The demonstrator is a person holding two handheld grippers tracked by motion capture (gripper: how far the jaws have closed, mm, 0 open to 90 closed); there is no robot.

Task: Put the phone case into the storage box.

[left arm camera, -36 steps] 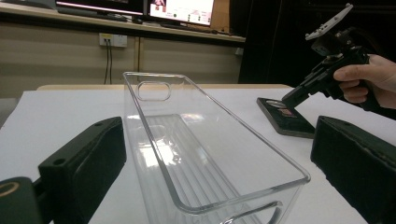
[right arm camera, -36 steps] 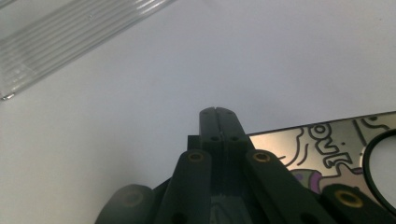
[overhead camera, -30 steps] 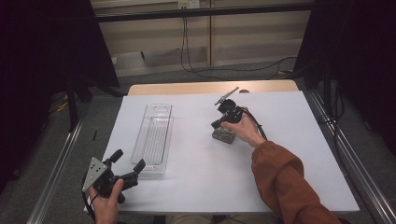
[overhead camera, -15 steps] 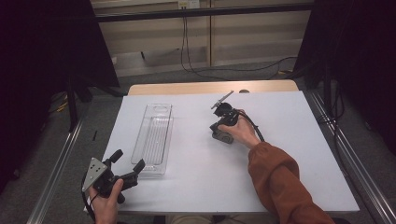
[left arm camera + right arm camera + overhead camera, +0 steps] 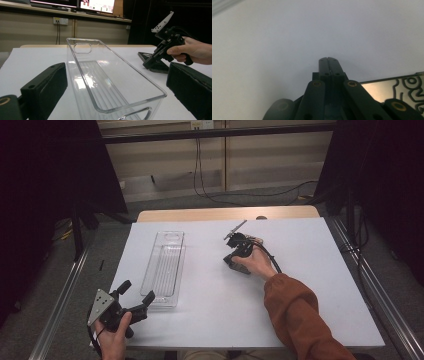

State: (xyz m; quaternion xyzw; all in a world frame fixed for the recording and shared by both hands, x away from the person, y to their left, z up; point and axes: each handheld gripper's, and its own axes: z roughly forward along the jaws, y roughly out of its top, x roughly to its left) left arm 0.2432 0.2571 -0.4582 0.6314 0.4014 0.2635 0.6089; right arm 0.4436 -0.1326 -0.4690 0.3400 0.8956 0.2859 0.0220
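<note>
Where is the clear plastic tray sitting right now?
In the high view the clear plastic tray lies lengthwise on the left half of the white table, its near end just beyond the open left gripper.

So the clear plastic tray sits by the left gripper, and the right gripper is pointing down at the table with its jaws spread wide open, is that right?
Not quite: the right gripper has its jaws shut, pressed flat together with nothing between them, as the right gripper view shows. The rest holds: the clear plastic tray sits by the left gripper, and the right gripper does point down at the table.
</note>
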